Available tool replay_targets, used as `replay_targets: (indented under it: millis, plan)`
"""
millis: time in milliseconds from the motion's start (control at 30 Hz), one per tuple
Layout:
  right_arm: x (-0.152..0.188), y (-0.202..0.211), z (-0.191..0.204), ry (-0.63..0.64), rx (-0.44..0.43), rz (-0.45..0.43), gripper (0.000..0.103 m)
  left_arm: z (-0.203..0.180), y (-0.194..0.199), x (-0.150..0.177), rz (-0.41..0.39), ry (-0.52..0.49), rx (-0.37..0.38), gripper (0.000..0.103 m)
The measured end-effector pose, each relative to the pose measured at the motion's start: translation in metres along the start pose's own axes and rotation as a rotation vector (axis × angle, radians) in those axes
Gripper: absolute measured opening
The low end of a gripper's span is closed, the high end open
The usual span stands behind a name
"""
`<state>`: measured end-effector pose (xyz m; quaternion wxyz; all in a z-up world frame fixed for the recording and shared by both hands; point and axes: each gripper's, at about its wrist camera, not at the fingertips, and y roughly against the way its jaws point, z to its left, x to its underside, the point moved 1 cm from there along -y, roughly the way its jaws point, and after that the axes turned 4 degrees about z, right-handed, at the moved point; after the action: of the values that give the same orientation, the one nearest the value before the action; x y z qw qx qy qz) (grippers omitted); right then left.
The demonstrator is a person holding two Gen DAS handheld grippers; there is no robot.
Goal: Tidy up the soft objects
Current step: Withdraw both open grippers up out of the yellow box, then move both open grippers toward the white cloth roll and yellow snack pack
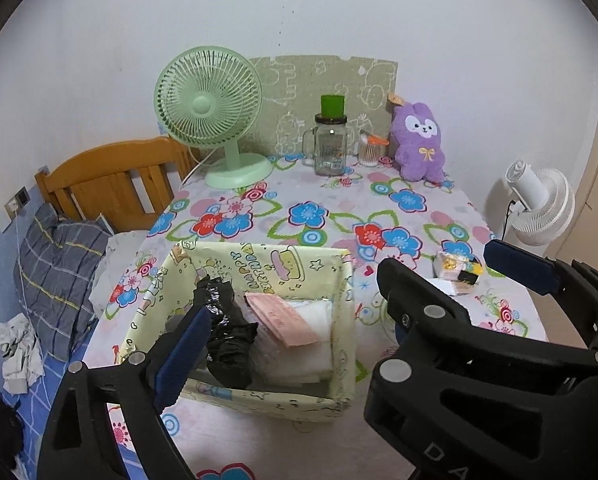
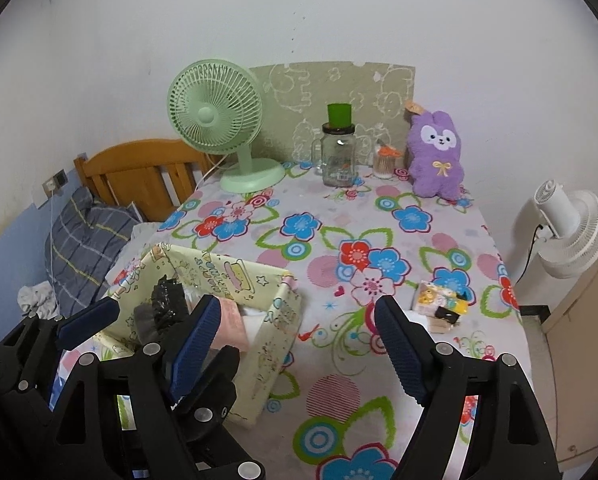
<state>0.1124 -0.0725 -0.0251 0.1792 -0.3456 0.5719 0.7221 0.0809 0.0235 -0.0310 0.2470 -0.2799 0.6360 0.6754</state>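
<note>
A pale yellow cartoon-print storage box (image 1: 341, 292) (image 2: 275, 328) stands on the flowered table. Inside lie a black crumpled item (image 1: 227, 332) (image 2: 165, 304), a pink packet (image 1: 287, 318) (image 2: 233, 320) and white folded cloth (image 1: 319, 344). A purple plush rabbit (image 1: 417, 140) (image 2: 437, 152) sits upright at the table's back right. A small packet of soft items (image 1: 457, 270) (image 2: 443, 304) lies at the right. My left gripper (image 1: 295, 320) is open over the box. My right gripper (image 2: 299, 320) is open just right of the box, above the table.
A green desk fan (image 1: 211, 112) (image 2: 219, 112), a glass jar mug with a green cup on it (image 1: 331, 144) (image 2: 339, 152) and a small toothpick jar (image 1: 371, 152) stand at the back. A white floor fan (image 2: 567, 232) is on the right. A bed with a plaid pillow (image 1: 55, 264) lies left.
</note>
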Motion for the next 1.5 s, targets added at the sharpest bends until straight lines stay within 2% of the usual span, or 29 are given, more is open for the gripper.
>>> replay_targets:
  millis: [400, 1000, 1233, 1500]
  plan:
    - [0.01, 0.027, -0.029, -0.012, 0.029, -0.037, 0.086, -0.032, 0.019, 0.006, -0.032, -0.006, 0.016, 0.098]
    - [0.024, 0.046, -0.074, -0.027, 0.109, -0.058, 0.087, -0.081, 0.021, 0.012, -0.039, -0.032, 0.08, 0.1]
    - [0.027, 0.044, -0.092, -0.042, 0.133, -0.062, 0.087, -0.098, 0.013, 0.01, -0.031, -0.051, 0.097, 0.1]
    - [0.026, 0.03, -0.111, -0.059, 0.119, -0.053, 0.087, -0.115, -0.005, 0.006, -0.018, -0.062, 0.118, 0.1]
